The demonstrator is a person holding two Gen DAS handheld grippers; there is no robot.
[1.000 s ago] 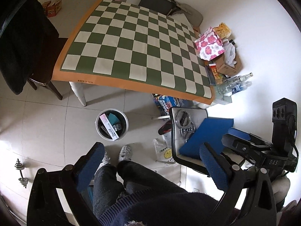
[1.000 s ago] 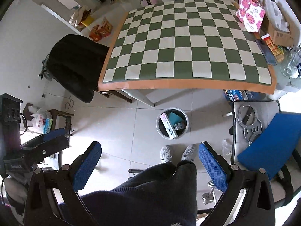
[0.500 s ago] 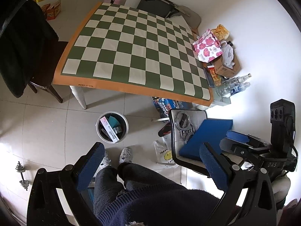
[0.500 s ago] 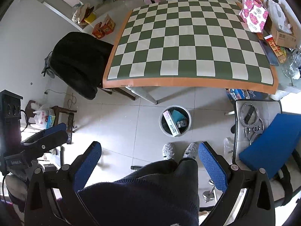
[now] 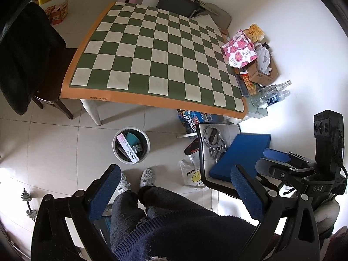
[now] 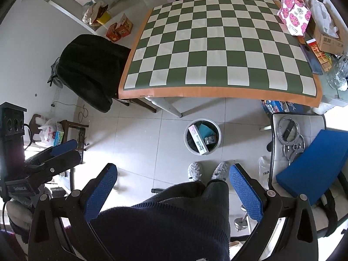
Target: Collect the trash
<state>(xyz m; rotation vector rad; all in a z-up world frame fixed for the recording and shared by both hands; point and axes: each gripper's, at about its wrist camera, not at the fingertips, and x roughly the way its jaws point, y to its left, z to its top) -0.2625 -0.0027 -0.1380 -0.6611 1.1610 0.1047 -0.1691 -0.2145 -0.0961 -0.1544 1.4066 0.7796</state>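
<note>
A round grey trash bin (image 5: 131, 145) stands on the tiled floor in front of the table; it also shows in the right wrist view (image 6: 202, 136). It holds a white "Doctor" box (image 5: 128, 150), a teal item and small packs. My left gripper (image 5: 176, 190) is open and empty, held high above the floor over the person's legs. My right gripper (image 6: 173, 184) is open and empty at a similar height. The right gripper also shows in the left wrist view (image 5: 282, 163), and the left gripper shows in the right wrist view (image 6: 61, 152).
A table with a green-and-white checked cloth (image 5: 156, 61) stands behind the bin. Bags, boxes and bottles (image 5: 254, 65) crowd its right end. A chair with a black coat (image 5: 24, 61) is at left. A chair with a blue cushion (image 5: 241, 154) and metal rings is at right.
Both grippers have risen and pulled back slightly, so the table and bin look smaller and farther. Both stay open and empty.
</note>
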